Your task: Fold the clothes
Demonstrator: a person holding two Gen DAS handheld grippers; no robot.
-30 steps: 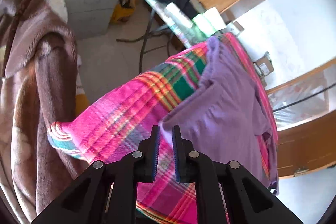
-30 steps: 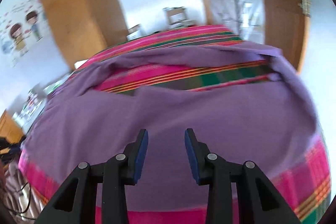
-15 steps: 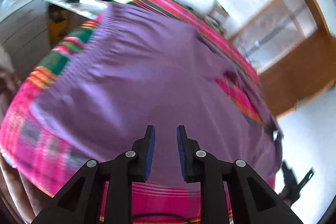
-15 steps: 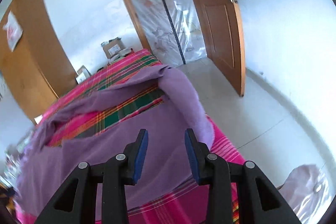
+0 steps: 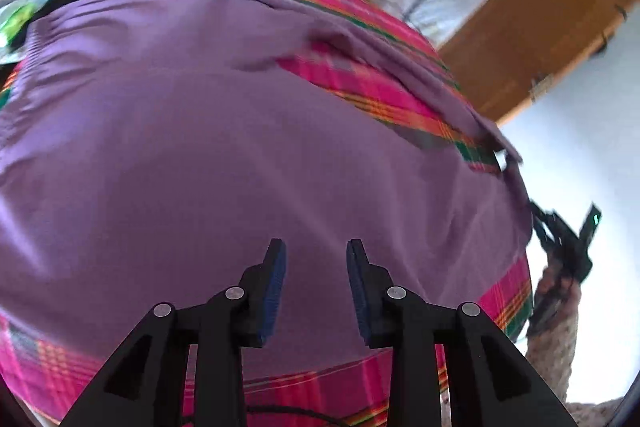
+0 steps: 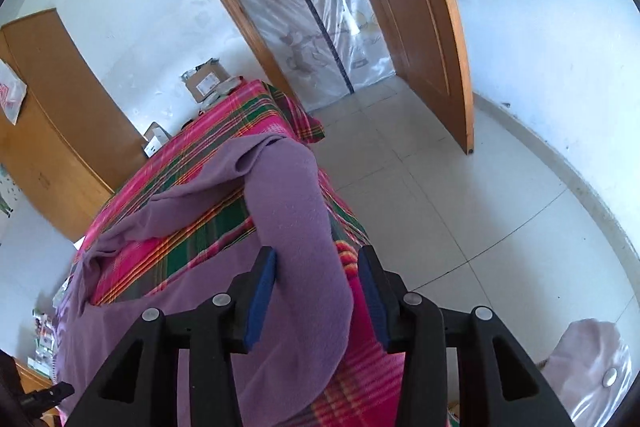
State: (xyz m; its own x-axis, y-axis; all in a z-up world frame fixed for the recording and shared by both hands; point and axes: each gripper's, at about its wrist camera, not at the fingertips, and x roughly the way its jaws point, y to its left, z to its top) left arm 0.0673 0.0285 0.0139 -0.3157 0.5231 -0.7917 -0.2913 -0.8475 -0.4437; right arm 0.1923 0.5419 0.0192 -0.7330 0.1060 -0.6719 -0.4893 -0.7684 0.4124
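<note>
A purple long-sleeved garment (image 5: 208, 131) lies spread on a table covered with a pink plaid cloth (image 5: 360, 91). My left gripper (image 5: 316, 255) is open and empty just above the garment's body near its lower hem. In the right wrist view my right gripper (image 6: 318, 263) is open, its jaws on either side of a purple sleeve (image 6: 296, 211) that runs along the table's right edge, not closed on it. The other sleeve (image 6: 168, 207) lies bent across the plaid cloth (image 6: 224, 131). The right gripper also shows in the left wrist view (image 5: 568, 243), blurred.
A wooden door (image 6: 424, 27) stands open onto a plastic-curtained doorway (image 6: 320, 7). A tiled floor (image 6: 460, 211) lies right of the table. Cardboard boxes (image 6: 204, 83) sit at the table's far end. A wooden cabinet (image 6: 44, 131) stands at left. A pale bag (image 6: 588, 359) lies on the floor.
The left gripper swung from the table's left end to over the garment's body and opened wider. The right gripper moved right to the sleeve at the table's edge.
</note>
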